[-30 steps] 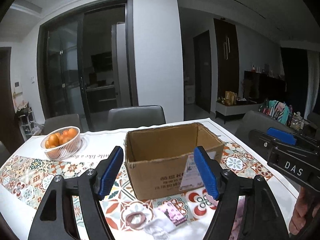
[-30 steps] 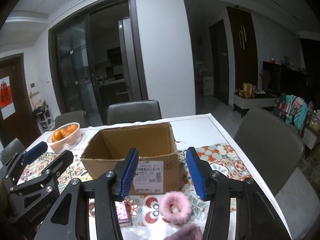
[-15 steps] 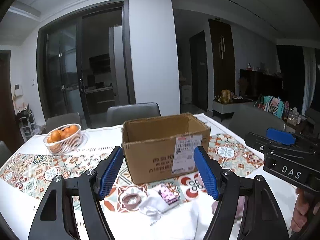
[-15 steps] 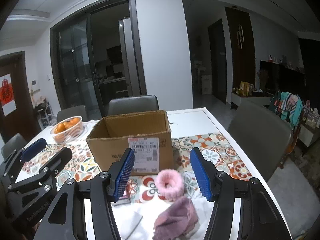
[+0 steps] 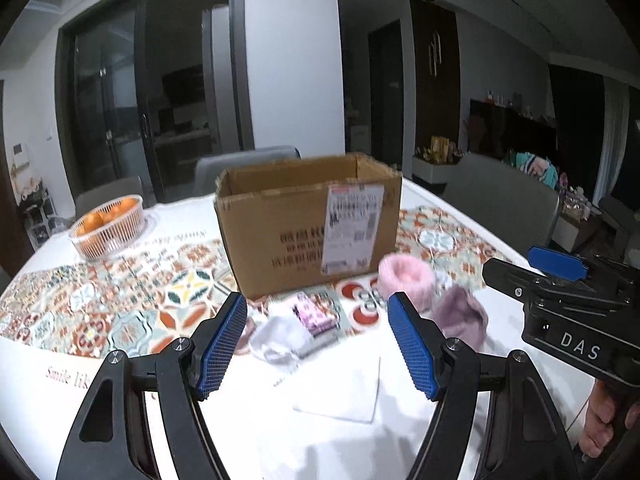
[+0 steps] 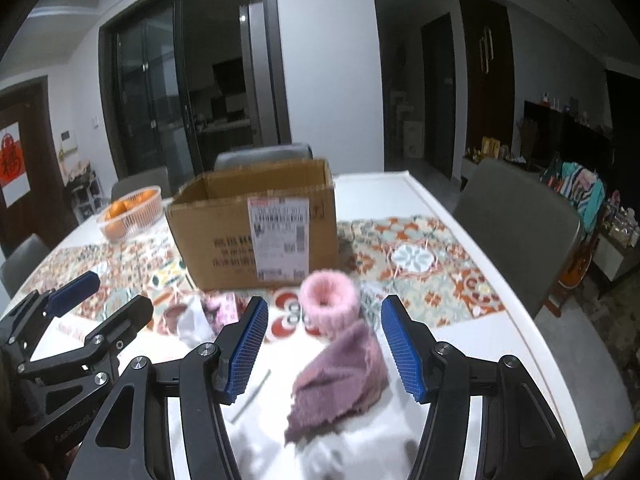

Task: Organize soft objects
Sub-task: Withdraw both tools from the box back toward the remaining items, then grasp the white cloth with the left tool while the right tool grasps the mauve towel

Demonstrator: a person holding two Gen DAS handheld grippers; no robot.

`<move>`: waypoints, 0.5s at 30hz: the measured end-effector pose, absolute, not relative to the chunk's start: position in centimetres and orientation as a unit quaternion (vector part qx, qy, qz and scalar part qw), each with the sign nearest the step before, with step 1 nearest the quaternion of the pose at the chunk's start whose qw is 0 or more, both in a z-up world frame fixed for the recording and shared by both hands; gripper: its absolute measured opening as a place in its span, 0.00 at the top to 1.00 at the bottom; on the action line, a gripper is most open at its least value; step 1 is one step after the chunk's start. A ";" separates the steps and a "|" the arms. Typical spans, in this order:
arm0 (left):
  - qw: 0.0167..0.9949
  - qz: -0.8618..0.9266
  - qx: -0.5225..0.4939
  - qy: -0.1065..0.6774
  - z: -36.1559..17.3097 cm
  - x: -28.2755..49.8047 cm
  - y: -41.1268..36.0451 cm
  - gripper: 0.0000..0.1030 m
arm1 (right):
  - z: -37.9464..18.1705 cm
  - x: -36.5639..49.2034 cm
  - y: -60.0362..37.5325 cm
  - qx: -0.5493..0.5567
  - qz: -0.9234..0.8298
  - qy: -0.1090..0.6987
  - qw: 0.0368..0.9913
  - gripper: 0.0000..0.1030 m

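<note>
Patterned tablecloth and white tabletop [image 6: 448,216] fill a dim dining room where a person works two handheld grippers. Nearest the lens, the right gripper [image 6: 324,350] now stands with its blue jaws spread wider than a second ago and nothing pressed between them, framing a mauve fuzzy cloth [image 6: 340,376] that lies crumpled on the table just ahead. The left gripper [image 5: 316,346], likewise open and empty, points at a white soft bundle [image 5: 276,336] touching a small pink packet [image 5: 314,314]. Both tools sit lower and closer to the pile than a second earlier, when only the top of it showed. Beyond the cloth sits a pink fluffy ring [image 6: 330,304], just in front of the open cardboard box [image 6: 256,224], the likely destination. A basket of oranges [image 6: 130,212] stands farther back on the left. Nothing appears packed yet; a first grasp on the mauve cloth looks imminent.
</note>
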State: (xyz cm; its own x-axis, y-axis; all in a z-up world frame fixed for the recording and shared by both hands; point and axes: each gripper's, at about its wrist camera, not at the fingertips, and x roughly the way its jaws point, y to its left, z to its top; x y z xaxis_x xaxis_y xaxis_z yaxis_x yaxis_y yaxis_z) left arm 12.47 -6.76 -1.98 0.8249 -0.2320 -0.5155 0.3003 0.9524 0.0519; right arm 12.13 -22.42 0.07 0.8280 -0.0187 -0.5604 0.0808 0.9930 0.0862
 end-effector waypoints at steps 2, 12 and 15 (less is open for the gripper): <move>0.948 -0.143 0.065 0.277 -2.8 12.6 -6.8 0.30 | -0.6 12.0 -22.6 0.053 -0.028 0.302 0.951 0.41; 0.931 -0.149 0.075 0.323 -6.1 13.0 -7.2 0.30 | -4.1 12.2 -22.8 0.054 -0.021 0.349 0.935 0.41; 0.926 -0.155 0.076 0.336 -7.0 13.3 -7.5 0.30 | -5.1 12.5 -23.0 0.058 -0.019 0.362 0.930 0.41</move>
State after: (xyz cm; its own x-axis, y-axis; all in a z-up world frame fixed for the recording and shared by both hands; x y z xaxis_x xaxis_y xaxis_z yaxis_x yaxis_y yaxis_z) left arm 13.27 -7.52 -7.01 0.7263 -0.2348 -0.6460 0.3375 0.9406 0.0376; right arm 12.50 -22.96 -5.11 0.7374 0.0070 -0.6754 0.0767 0.9926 0.0940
